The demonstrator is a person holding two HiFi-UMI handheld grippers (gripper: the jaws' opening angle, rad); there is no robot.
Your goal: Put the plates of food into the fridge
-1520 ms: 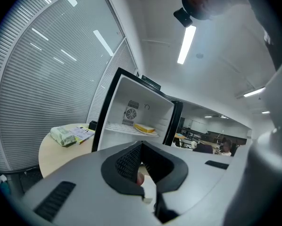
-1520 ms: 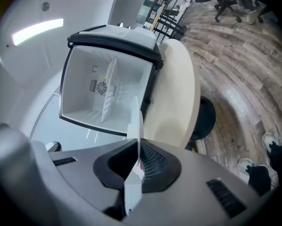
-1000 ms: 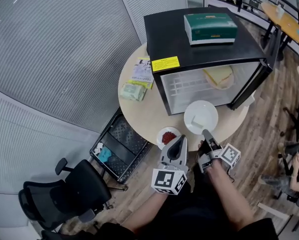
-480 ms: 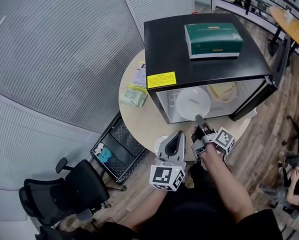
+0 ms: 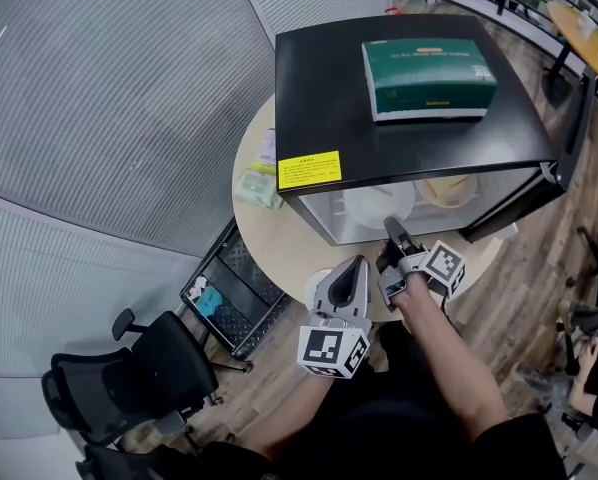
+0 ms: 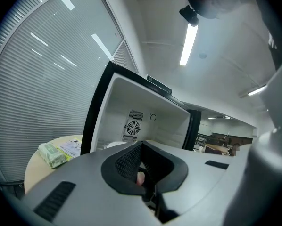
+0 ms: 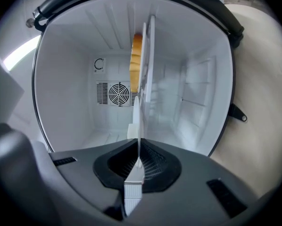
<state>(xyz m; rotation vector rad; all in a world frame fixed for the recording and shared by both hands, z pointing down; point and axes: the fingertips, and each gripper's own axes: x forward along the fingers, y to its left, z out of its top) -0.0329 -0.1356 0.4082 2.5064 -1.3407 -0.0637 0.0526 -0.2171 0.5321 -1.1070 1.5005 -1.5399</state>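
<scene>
Yellow label (image 5: 309, 169) on fridge (image 5: 409, 118) and green box (image 5: 429, 65): print unreadable. Right gripper (image 5: 390, 228) clamps white plate (image 5: 372, 206) by rim; plate level, reaching into fridge. Left gripper (image 5: 352, 268) jaws together.

ribbed grey blinds (image 5: 109, 88) drawn along walls, wood-plank floor (image 5: 534, 268), round beige table (image 5: 279, 236), black office chair (image 5: 129, 378) (set near it), ceiling strip light (image 6: 188, 44) lit

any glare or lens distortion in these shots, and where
Left gripper view: ceiling strip light glares, corners vignette dark. Right gripper view: fisheye bows the fridge opening round, interior evenly bright. Head view: wide angle curves the blinds.
</scene>
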